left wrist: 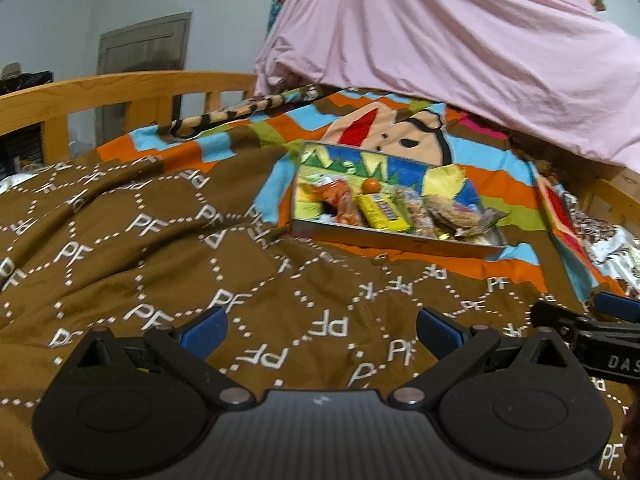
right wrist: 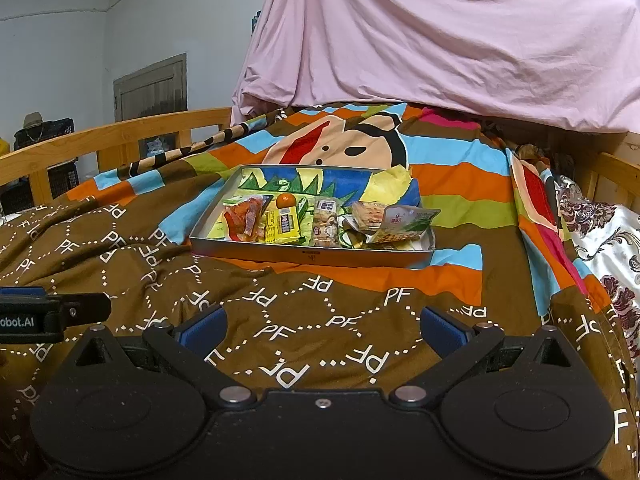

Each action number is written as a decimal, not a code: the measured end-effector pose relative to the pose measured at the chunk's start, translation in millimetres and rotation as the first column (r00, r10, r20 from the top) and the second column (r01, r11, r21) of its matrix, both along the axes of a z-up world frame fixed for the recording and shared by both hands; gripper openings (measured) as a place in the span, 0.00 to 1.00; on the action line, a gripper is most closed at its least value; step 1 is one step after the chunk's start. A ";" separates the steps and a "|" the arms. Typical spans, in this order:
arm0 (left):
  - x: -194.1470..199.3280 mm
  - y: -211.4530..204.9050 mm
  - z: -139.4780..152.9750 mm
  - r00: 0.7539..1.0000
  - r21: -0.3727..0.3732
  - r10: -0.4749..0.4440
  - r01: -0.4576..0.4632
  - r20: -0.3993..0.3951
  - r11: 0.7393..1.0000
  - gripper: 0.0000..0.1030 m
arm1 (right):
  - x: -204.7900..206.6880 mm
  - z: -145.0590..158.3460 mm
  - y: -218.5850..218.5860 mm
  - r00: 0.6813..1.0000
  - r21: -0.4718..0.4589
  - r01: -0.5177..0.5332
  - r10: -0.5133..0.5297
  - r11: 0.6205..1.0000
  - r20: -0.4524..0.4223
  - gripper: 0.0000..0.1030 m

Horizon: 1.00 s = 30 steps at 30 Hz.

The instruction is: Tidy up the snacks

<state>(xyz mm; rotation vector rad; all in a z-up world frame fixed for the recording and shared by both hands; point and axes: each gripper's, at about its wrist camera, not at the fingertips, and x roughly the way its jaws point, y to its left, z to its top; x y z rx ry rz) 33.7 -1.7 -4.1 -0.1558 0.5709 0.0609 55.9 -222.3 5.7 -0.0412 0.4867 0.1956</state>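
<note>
In the left wrist view, the left gripper (left wrist: pixel 320 330) is held low over a brown quilt printed with white "PF" letters (left wrist: pixel 168 248); its blue-padded fingers (left wrist: pixel 206 330) are spread wide apart and nothing is grasped between them. A shallow grey metal tray with a colourful lining (left wrist: pixel 384 242) is seen further up the bed, resting where the brown quilt meets a striped cartoon-print cover (left wrist: pixel 248 136). Inside the tray, a row of packaged snacks (left wrist: pixel 404 210) is laid side by side, with a small orange fruit (left wrist: pixel 370 185) just behind a yellow packet (left wrist: pixel 380 212). The right gripper's tip (left wrist: pixel 580 330) is visible at the right edge.

In the right wrist view, the right gripper (right wrist: pixel 322 330) is likewise held released, empty, well apart from the tray (right wrist: pixel 312 258). A pink draped sheet (right wrist: pixel 440 48) hangs behind, and a wooden bed rail (right wrist: pixel 120 136) is seen at the left.
</note>
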 end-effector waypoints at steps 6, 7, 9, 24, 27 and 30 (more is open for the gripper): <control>1.7 1.7 -3.0 0.999 0.012 0.024 -0.024 -0.037 1.000 1.00 | -0.7 -2.6 0.8 1.000 -0.010 -0.003 0.003 1.000 -0.006 0.99; 1.7 1.3 -3.0 0.999 0.016 0.022 -0.021 -0.040 1.000 1.00 | -0.3 -2.7 1.2 1.000 -0.012 -0.004 0.004 1.000 -0.007 0.99; 2.4 0.3 -2.8 0.999 0.027 0.018 -0.016 -0.045 1.000 1.00 | -0.6 -2.9 1.9 1.000 -0.014 -0.005 0.005 1.000 -0.008 0.99; 1.6 -1.7 -3.8 0.998 0.036 -0.004 0.006 -0.057 0.999 1.00 | -0.8 -3.0 4.3 1.000 -0.023 -0.009 0.008 1.000 -0.008 0.99; 2.0 -1.5 -4.4 0.998 0.033 -0.007 0.009 -0.062 0.999 1.00 | -0.8 -3.3 6.4 1.000 -0.032 -0.013 0.013 0.999 -0.006 0.99; 1.2 -2.0 -4.3 0.998 0.035 -0.012 0.014 -0.059 0.999 1.00 | -2.0 -3.5 7.7 1.000 -0.042 -0.020 0.020 0.999 -0.001 0.99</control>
